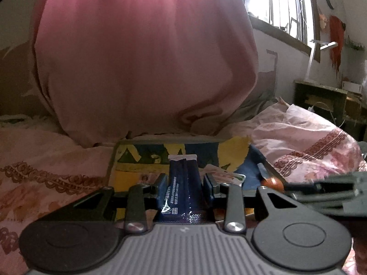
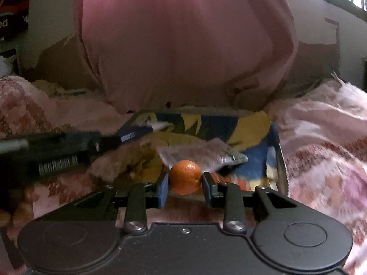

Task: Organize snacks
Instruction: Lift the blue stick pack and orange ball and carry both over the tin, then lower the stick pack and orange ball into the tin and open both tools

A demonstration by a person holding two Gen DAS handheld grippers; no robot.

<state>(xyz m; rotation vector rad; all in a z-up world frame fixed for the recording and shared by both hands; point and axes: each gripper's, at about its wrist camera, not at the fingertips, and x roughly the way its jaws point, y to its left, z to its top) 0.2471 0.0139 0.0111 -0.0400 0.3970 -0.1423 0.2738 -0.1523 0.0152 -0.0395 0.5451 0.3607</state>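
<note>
Nearest in the left wrist view, the left gripper (image 1: pixel 185 186) has its fingers (image 1: pixel 162 186) closed partway on a dark blue snack packet (image 1: pixel 183 190), which stands between the blue pads with its white crimped top edge pointing away from the camera. In the right wrist view, the right gripper (image 2: pixel 185 186) pinches a small mandarin orange (image 2: pixel 185 177) between its fingers (image 2: pixel 163 188), both pads touching the fruit's sides.

Just beyond both grippers lies a shallow tray (image 1: pixel 119 147) printed in blue and yellow, resting on the bed. A clear-and-white snack wrapper (image 2: pixel 201 153) lies in the tray just past the orange. The left gripper reaches in from the left of the right wrist view, its packet over the tray's left part; the right gripper enters the left view from the right edge, blurred.

Around the tray spreads a pink floral bedspread (image 1: pixel 309 142). Behind the tray rises a large pink fabric bundle (image 1: pixel 146 57). Farthest off, to the right, a bright window (image 1: pixel 284 2) sits above a small dark table (image 1: pixel 321 98).
</note>
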